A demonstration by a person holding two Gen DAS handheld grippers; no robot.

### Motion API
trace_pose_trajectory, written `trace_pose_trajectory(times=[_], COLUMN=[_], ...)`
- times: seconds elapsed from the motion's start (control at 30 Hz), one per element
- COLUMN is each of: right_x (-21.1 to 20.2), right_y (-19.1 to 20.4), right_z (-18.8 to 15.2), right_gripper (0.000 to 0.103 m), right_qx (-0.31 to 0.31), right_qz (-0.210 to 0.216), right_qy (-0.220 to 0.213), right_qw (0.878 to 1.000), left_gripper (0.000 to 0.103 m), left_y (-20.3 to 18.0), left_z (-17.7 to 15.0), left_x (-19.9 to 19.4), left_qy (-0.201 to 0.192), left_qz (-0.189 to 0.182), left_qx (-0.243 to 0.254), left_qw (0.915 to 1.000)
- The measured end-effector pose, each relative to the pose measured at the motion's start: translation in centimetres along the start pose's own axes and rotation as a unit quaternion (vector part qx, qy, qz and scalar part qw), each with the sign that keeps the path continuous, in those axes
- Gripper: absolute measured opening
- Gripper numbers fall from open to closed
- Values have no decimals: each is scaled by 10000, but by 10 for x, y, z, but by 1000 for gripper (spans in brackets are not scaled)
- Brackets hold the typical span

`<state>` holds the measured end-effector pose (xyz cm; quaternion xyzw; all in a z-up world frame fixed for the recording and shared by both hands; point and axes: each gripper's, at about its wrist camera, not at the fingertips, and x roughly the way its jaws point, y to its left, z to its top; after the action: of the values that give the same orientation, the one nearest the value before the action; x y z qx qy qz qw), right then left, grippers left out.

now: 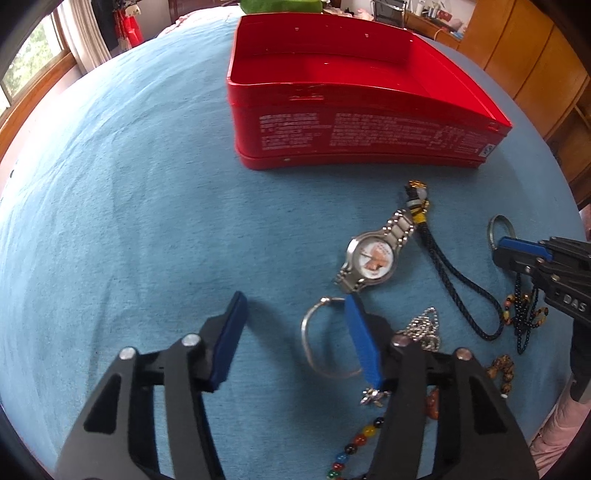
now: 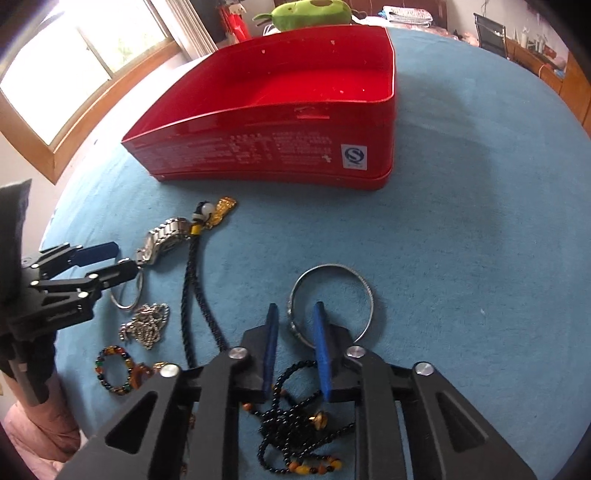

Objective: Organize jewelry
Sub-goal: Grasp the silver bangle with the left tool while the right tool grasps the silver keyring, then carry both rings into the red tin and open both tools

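Observation:
My right gripper (image 2: 295, 306) points down at a large silver bangle (image 2: 364, 291) flat on the blue cloth. Its jaws stand narrow, with the bangle's left rim between them. The rim lies against the right pad, and cloth shows between it and the left pad. My left gripper (image 1: 295, 299) is open over a smaller silver bangle (image 1: 306, 343); that bangle's left arc lies between the fingers, untouched. An open red tin (image 1: 369, 133) (image 2: 258, 155) stands empty beyond both. A silver watch (image 1: 373, 254) lies between the tin and the left gripper.
A dark braided cord with a gold pendant (image 2: 192, 277), a ball chain (image 2: 147, 325), a coloured bead bracelet (image 2: 112, 371) and a black bead necklace (image 2: 291, 417) lie near the grippers. A green plush toy (image 2: 310, 13) sits behind the tin.

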<state>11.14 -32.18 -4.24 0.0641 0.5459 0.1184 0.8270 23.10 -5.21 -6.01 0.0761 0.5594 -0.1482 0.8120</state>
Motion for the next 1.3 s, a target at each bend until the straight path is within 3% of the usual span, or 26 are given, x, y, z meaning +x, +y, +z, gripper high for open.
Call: trace_pose_trajectory(times=[0.1, 0.37, 0.53, 0.73, 0.9, 1.3], right_x=[2, 2, -2, 3, 5, -19], right_y=[2, -10, -15, -16, -12, -11], right_z=[1, 1, -1, 3, 4, 3], right_gripper=[3, 3, 3, 3, 3, 3], right_qx=[-70, 77, 121, 174, 169, 276], right_qz=[-116, 58, 111, 182, 145, 409], right_qy=[-61, -173, -179, -172, -173, -526], right_qw=[9999, 9998, 9997, 9995, 9996, 9974], left_gripper=[44, 12, 12, 21, 6, 3], left_y=[-1, 13, 12, 11, 11, 28], left_z=[5, 10, 5, -5, -15, -35], left_x=[2, -2, -1, -4, -5, -56], left_qy=[0, 37, 82, 132, 17, -730], left_qz=[-67, -539, -672, -738, -570, -657], left_qx=[-42, -146, -162, -44, 55, -298], left_qw=[10000, 9984, 9976, 9972, 9984, 9947])
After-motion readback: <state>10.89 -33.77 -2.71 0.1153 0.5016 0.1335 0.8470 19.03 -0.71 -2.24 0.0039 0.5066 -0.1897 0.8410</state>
